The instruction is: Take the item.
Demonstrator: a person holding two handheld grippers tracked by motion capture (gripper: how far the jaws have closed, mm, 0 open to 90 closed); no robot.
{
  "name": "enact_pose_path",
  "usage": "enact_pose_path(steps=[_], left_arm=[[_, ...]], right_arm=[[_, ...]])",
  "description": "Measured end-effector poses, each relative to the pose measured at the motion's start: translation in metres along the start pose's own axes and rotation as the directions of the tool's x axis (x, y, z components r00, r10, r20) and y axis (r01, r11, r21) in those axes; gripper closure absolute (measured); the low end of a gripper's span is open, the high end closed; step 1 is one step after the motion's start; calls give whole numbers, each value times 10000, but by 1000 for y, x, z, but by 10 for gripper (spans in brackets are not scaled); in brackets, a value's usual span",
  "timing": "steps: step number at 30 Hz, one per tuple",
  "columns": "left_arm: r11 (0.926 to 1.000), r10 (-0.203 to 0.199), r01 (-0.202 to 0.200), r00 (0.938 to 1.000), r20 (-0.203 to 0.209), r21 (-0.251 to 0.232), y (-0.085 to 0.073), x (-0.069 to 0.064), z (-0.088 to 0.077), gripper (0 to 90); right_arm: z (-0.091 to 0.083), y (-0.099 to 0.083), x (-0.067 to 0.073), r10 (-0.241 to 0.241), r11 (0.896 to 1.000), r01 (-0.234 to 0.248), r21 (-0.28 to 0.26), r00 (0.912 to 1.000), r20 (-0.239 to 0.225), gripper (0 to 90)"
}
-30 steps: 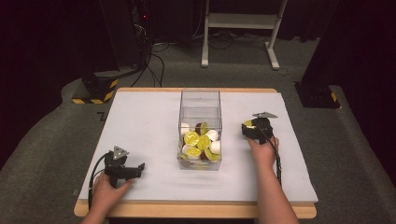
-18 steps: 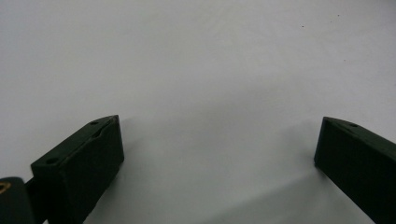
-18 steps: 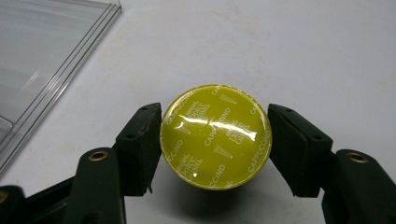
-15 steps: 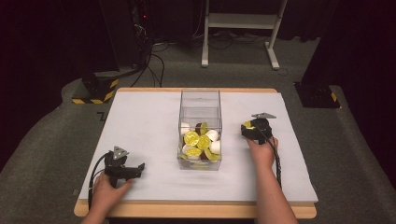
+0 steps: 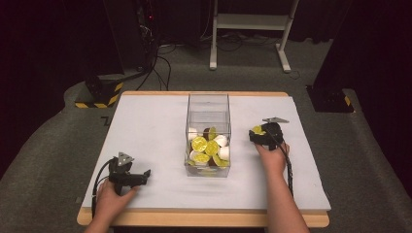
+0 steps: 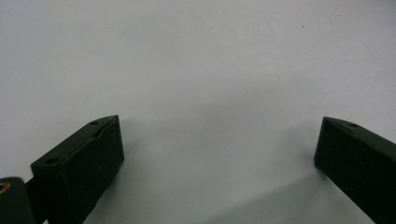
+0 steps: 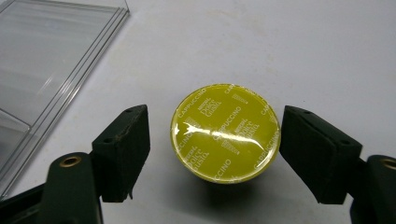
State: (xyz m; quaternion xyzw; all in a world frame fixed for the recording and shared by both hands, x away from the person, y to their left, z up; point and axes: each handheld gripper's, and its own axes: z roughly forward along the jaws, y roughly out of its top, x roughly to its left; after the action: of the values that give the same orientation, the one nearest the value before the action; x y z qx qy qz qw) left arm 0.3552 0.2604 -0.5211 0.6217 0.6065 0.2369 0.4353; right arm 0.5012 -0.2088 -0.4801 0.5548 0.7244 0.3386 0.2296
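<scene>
Item: round yellow foil-lidded capsule (image 7: 225,133), near the tabletop's right edge. My right gripper's (image 7: 215,144) jaws have just opened, straddling it untouched; I judge it released or awaiting grasp. Left gripper (image 6: 219,149) open, empty

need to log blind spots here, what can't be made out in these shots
- Capsule in the right gripper view: its yellow lid hides the body; jaws, just opened, stand clear of it.
- Same capsule in the high view: the right gripper mostly covers it.
- Clear box in the high view: capsules overlap, too small to count.
- Left gripper in its own view: jaw bases cut off by the frame edge.
</scene>
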Motion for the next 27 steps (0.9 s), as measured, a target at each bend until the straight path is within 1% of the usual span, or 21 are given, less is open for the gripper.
enact_pose_path(steps=[7,14,15,16,18,21,22,23,24,25,27], left_arm=[[10000,2,-2,10000,0,5,0,0,0,15],[10000,6,-6,10000,-1,8,0,0,0,15],[10000,-1,1,10000,-1,3,0,0,0,15],[10000,-1,1,10000,-1,3,0,0,0,15],[10000,-54,54,10000,1,-35,0,0,0,15],[10000,-15,15,10000,-1,-6,0,0,0,15],[10000,-15,15,10000,-1,-6,0,0,0,15],[10000,-13,13,10000,0,-10,0,0,0,15],[10000,-13,13,10000,0,-10,0,0,0,15],[10000,-17,17,10000,-2,-9,0,0,0,15],[10000,-16,16,10000,-7,-3,0,0,0,15]], right_arm=[[-7,1,-1,216,9997,-216,-143,9998,-26,169],[-17,-3,1,235,9990,-239,-366,9997,-105,161],[-21,-7,3,195,9990,-201,-393,9997,-158,159],[-21,-7,3,195,9990,-201,-393,9997,-158,159],[-29,-13,8,71,9985,-82,-539,9997,-219,159],[-37,-21,13,-13,9981,-5,-615,9996,-292,158],[-37,-21,13,-13,9981,-5,-615,9996,-292,158],[-42,-27,17,-70,9979,44,-648,9991,-407,158],[-42,-27,17,-70,9979,44,-648,9991,-407,158],[-46,-34,21,-200,9980,172,-606,9987,-465,156],[-48,-42,26,-306,9981,276,-547,9980,-551,157]])
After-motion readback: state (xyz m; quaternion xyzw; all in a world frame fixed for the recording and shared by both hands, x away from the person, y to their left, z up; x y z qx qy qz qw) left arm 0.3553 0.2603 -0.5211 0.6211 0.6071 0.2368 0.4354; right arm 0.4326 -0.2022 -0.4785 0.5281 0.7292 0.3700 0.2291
